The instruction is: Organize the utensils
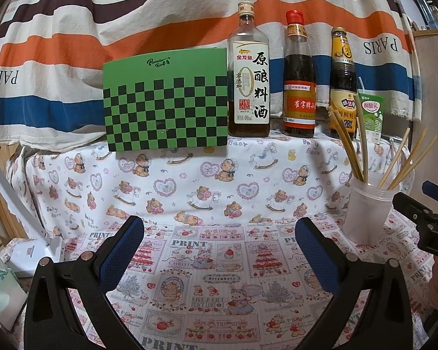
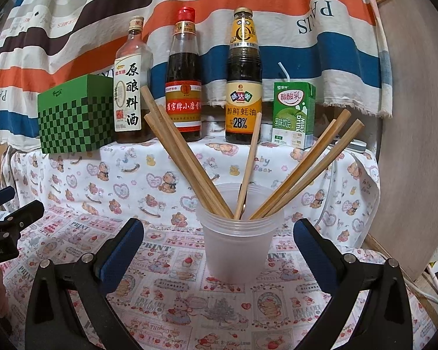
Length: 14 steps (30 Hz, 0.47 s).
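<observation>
On the table: a patterned cloth [image 2: 172, 291] printed with bears, hearts and strawberries covers the surface.
Cup: a cloudy plastic cup [image 2: 239, 248] stands upright on the cloth, straight ahead of the right gripper; in the left wrist view it sits at the right side [image 1: 368, 213].
Chopsticks: a bundle of wooden chopsticks [image 2: 187, 157] stands in the cup, tips down, fanning out left, upright and right above the rim.
Right gripper: the right gripper [image 2: 219, 250] has its blue-padded fingers [image 2: 122, 250] spread wide, one on each side of the cup, with clear space between pads and cup; nothing is held.
Left gripper: the left gripper [image 1: 219, 256] also has its fingers [image 1: 122, 253] spread apart, empty, over bare cloth to the left of the cup.
Back row: a green checkered box [image 1: 166, 102], then three bottles side by side, a pale cooking wine bottle [image 1: 249, 87], a red-capped dark bottle [image 1: 299, 87] and a yellow-labelled sauce bottle [image 1: 343, 87].
Far right of row: a small green drink carton [image 2: 293, 116] with a straw.
Backdrop: a striped sheet [image 1: 160, 14] in orange, blue and brown hangs behind everything.
</observation>
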Tool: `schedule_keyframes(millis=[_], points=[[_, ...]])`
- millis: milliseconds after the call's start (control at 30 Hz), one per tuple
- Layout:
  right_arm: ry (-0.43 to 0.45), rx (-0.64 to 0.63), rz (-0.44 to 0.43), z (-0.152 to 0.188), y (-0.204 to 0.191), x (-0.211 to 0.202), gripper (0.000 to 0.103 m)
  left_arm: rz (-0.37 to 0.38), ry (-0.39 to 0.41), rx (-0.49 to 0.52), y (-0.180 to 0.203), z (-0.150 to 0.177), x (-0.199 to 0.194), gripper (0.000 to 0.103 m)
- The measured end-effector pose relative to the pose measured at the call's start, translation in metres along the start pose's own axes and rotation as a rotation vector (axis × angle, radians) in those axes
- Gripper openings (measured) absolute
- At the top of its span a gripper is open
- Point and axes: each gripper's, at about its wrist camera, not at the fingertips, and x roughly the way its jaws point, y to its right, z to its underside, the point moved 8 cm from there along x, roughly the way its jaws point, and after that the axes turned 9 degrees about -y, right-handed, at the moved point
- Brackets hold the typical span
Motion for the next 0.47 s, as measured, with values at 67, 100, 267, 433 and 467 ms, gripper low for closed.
schedule_keyframes(millis=[67,100,267,433,467], points=[[-0.002,0.000,-0.001,0.0000,0.0001,0.0004,0.103,-0.002,-0.003,0.001,0.0001,0.0000,0.0008,0.103],[-0.003,-0.002,-0.002,0.0001,0.0000,0.0006,0.103,-0.003,-0.004,0.002,0.0000,0.0001,0.0006,0.103],[-0.002,0.000,0.001,0.0004,0.0012,0.0004,0.103,-0.003,-0.003,0.002,0.0002,-0.0001,0.0004,0.103],[0.001,0.001,0.005,0.0000,0.0011,-0.0001,0.103,-0.002,-0.005,0.005,0.0010,-0.0002,0.0002,0.103],[0.000,0.000,0.003,0.0000,0.0009,-0.0001,0.103,-0.002,-0.005,0.004,0.0010,-0.0001,0.0001,0.103]])
